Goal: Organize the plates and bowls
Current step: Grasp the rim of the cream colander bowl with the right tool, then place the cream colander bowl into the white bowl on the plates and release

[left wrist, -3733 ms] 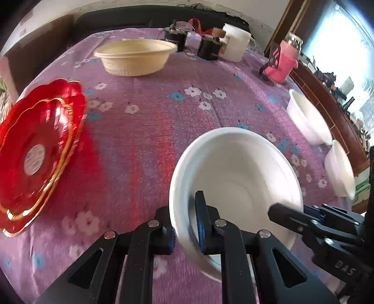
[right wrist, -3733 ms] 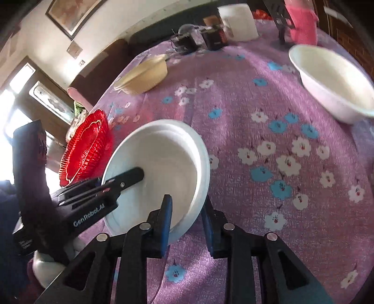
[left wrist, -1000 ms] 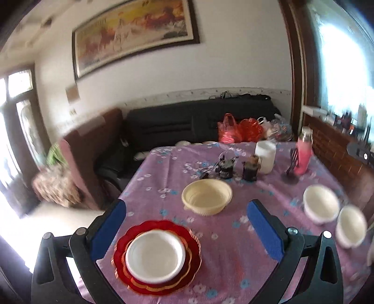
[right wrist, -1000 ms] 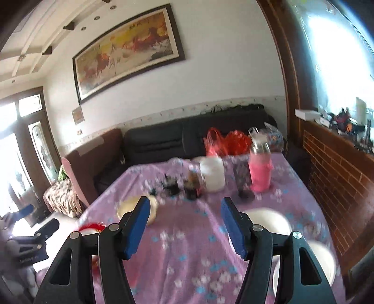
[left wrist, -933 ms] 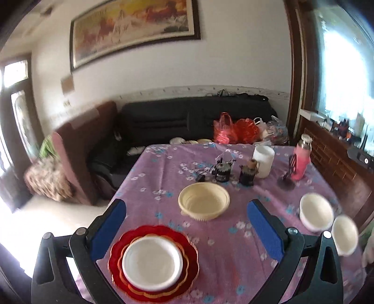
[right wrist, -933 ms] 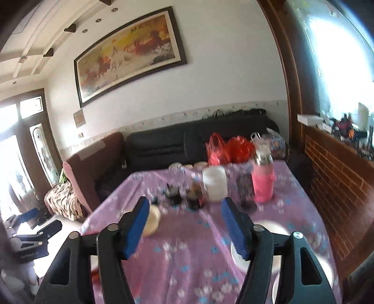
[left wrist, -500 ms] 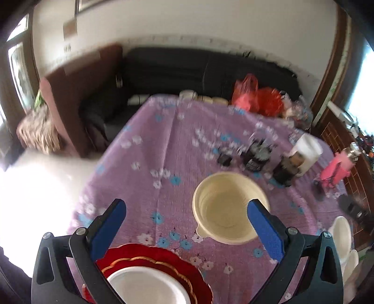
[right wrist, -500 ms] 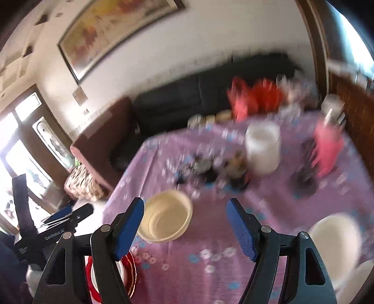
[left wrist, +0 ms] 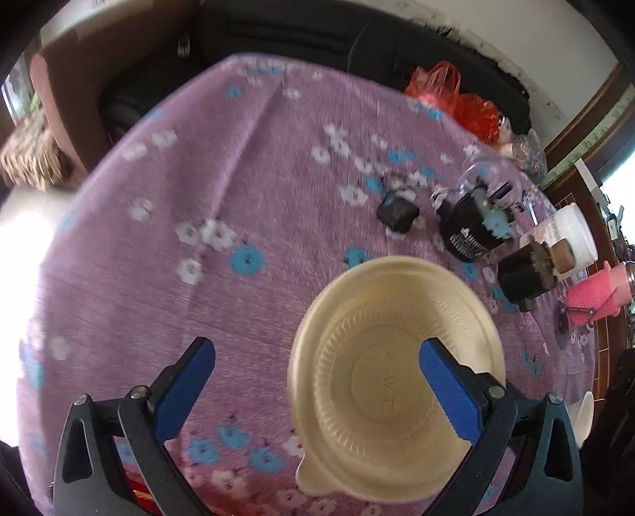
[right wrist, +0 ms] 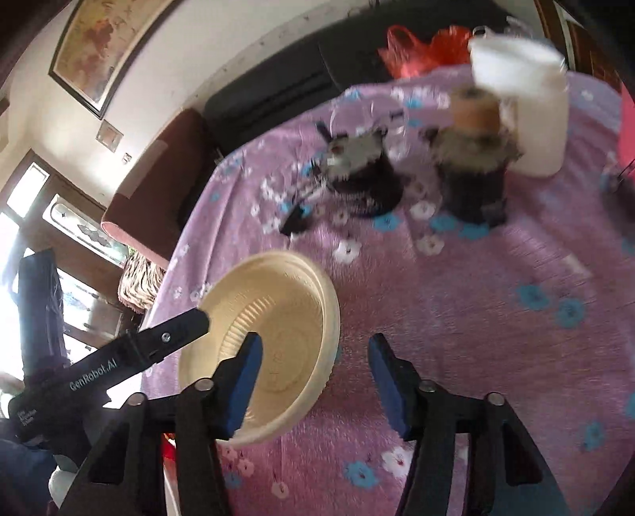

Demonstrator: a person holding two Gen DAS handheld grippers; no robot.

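Desk (left wrist: pixel 222 301) wearing purple floral cloth; black sofa (left wrist: pixel 317 35) lying beyond. Cream bowl (left wrist: pixel 397 381) sitting lower right. Left tongs (left wrist: pixel 317 391) gaping wide over it, empty. Right tongs (right wrist: pixel 315 381) closing astride its rim, not yet pinching.

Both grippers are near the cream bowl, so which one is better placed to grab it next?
Probably the right gripper: its closing fingers straddle the cream bowl at its near rim. The left gripper stands wide open, one finger over the bowl's middle.
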